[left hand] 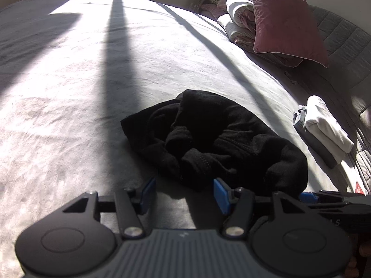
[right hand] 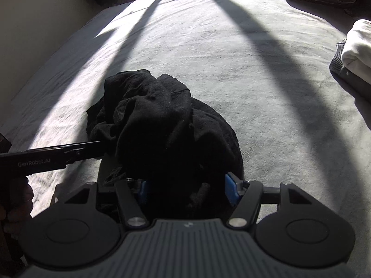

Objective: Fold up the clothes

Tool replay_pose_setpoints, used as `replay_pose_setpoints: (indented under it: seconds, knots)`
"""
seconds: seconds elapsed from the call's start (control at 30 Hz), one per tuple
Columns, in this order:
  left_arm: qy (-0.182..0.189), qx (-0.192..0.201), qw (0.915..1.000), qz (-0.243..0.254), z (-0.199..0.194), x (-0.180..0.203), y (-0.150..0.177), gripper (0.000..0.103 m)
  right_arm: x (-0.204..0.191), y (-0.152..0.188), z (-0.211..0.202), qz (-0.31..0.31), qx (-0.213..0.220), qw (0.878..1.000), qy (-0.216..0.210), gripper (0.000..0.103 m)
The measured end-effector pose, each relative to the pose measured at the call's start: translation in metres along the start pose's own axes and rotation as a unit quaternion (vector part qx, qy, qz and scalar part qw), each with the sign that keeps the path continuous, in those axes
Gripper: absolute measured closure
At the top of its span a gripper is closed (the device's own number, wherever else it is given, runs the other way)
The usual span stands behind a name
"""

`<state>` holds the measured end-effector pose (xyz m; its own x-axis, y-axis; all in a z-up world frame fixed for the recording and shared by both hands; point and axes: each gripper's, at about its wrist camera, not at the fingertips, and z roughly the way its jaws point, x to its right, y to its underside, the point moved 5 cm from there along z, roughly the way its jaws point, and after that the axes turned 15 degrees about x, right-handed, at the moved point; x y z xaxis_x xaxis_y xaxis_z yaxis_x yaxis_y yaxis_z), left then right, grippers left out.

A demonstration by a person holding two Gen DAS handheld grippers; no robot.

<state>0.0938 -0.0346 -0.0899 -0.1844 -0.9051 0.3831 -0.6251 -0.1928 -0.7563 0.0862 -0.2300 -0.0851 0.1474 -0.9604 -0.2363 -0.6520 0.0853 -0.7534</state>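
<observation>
A crumpled black garment (left hand: 215, 143) lies in a heap on the grey bed sheet (left hand: 69, 97). My left gripper (left hand: 184, 194) is open just short of the heap's near edge, with only sheet between its blue pads (left hand: 221, 195). The right gripper's tip (left hand: 306, 197) pokes in low at the right, against the heap. In the right wrist view the black garment (right hand: 162, 125) fills the middle and spills between the spread fingers of my open right gripper (right hand: 186, 190). The left gripper (right hand: 97, 148) comes in from the left, side-on, its tip at the cloth. A hand (right hand: 16, 199) holds it.
A folded white garment on a folded grey one (left hand: 324, 125) sits at the bed's right side, shown as the white-on-grey stack (right hand: 354, 51). A pink pillow (left hand: 285, 16) leans on folded bedding (left hand: 236, 20) at the far right. A wall (right hand: 34, 23) borders the bed's left edge.
</observation>
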Motion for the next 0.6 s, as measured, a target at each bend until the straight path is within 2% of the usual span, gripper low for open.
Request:
replay_pose_setpoints:
  seconds: [0.07,0.1,0.13,0.17,0.2,0.4,0.6]
  knots:
    - [0.004,-0.003,0.9999,-0.009,-0.004,-0.003,0.000,0.043,-0.005,0.001,-0.002,-0.003,0.000,1.000,-0.004,0.058]
    - [0.007,-0.005,0.9998,-0.016,-0.006,-0.006,-0.001,0.042,-0.005,0.001,-0.003,0.009,-0.001,1.000,-0.015,0.064]
    - [0.010,-0.007,0.9997,-0.022,-0.009,-0.009,-0.001,0.039,-0.005,0.002,-0.004,0.034,-0.009,0.999,-0.037,0.079]
    - [0.009,-0.009,0.9996,-0.027,-0.011,-0.011,-0.001,0.037,-0.005,0.003,-0.005,0.062,-0.020,0.996,-0.061,0.086]
    - [0.008,-0.011,0.9994,-0.032,-0.013,-0.014,-0.001,0.034,-0.005,0.005,-0.004,0.082,-0.028,0.993,-0.076,0.087]
    - [-0.001,0.001,0.9985,-0.055,-0.034,-0.032,-0.008,0.033,-0.024,0.015,-0.001,0.141,-0.064,0.977,-0.148,0.089]
    - [-0.004,0.022,0.9973,-0.070,-0.056,-0.049,-0.019,0.033,-0.068,0.023,-0.007,0.160,-0.101,0.948,-0.255,0.090]
